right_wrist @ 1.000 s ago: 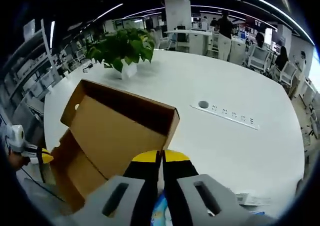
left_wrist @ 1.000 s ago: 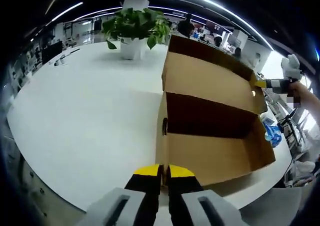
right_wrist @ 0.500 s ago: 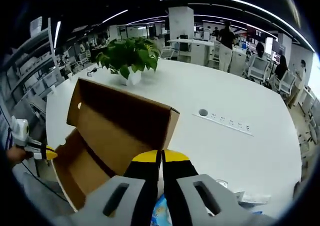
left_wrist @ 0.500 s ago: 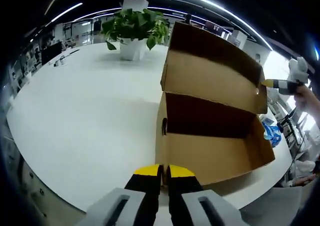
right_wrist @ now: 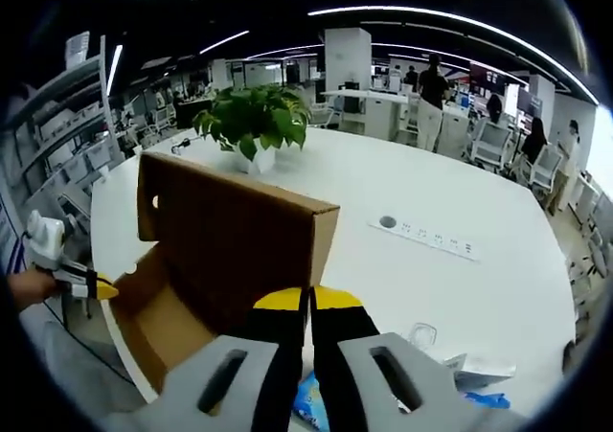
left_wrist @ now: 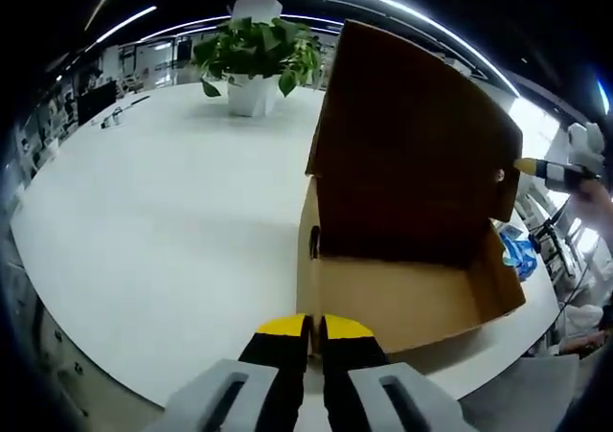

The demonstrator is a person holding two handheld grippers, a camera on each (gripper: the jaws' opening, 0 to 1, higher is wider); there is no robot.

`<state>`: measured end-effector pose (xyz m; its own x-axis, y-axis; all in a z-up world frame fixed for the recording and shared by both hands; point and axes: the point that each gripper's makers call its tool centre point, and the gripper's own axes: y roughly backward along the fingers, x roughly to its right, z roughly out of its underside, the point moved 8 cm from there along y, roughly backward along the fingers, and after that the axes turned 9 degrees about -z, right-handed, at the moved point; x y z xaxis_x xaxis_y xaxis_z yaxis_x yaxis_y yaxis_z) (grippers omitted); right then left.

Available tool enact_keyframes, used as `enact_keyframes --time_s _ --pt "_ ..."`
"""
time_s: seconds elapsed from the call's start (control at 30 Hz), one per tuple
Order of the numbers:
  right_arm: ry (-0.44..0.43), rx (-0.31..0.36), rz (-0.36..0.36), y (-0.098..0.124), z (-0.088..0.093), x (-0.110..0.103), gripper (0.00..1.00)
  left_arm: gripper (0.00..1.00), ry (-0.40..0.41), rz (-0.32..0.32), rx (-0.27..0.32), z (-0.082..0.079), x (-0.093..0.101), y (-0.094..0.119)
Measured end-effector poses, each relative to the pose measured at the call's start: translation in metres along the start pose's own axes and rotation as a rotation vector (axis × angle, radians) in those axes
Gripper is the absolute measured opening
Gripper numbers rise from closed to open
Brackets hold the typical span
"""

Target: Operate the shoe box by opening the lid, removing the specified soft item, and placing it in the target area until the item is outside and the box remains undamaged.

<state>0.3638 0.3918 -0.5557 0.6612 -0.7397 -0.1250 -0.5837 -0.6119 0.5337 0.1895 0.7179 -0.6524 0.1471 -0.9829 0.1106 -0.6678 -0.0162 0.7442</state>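
Currently, the cardboard shoe box (left_wrist: 402,288) sat on the white table (left_wrist: 163,221), near its edge, with the lid (left_wrist: 412,135) standing about upright on its hinge. Inside of the box looked bare from the left gripper view; no soft item visible in it.

Left hand-held gripper (left_wrist: 313,329): yellow-tipped jaws pressed together, holding nothing, just short of the box's near corner. It also showed at the left edge of the right gripper view (right_wrist: 101,286), beside the box (right_wrist: 182,307).

Right hand-held gripper (right_wrist: 308,301): jaws likewise closed on nothing, sitting at the lid's (right_wrist: 239,231) side. From the left gripper view it appeared at the far right (left_wrist: 525,167), tip close to the lid's edge; contact could not be told.

A blue-and-white crumpled thing (left_wrist: 522,255) lay on the table just past the box's far end, also seen low in the right gripper view (right_wrist: 308,403). Potted plant (left_wrist: 257,58) stood well behind the box. A socket strip (right_wrist: 426,238) was set into the table.
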Motion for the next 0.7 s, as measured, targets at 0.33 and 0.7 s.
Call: enact_keyframes --time_s 0.33,0.7 --pt "-0.024 0.034 0.008 0.01 0.007 -0.009 0.0 0.04 0.01 0.007 0.007 0.001 -0.001 0.0" --pt "-0.043 0.074 0.016 0.019 0.017 -0.018 0.0 0.04 0.015 0.009 0.017 0.001 -0.001 0.0"
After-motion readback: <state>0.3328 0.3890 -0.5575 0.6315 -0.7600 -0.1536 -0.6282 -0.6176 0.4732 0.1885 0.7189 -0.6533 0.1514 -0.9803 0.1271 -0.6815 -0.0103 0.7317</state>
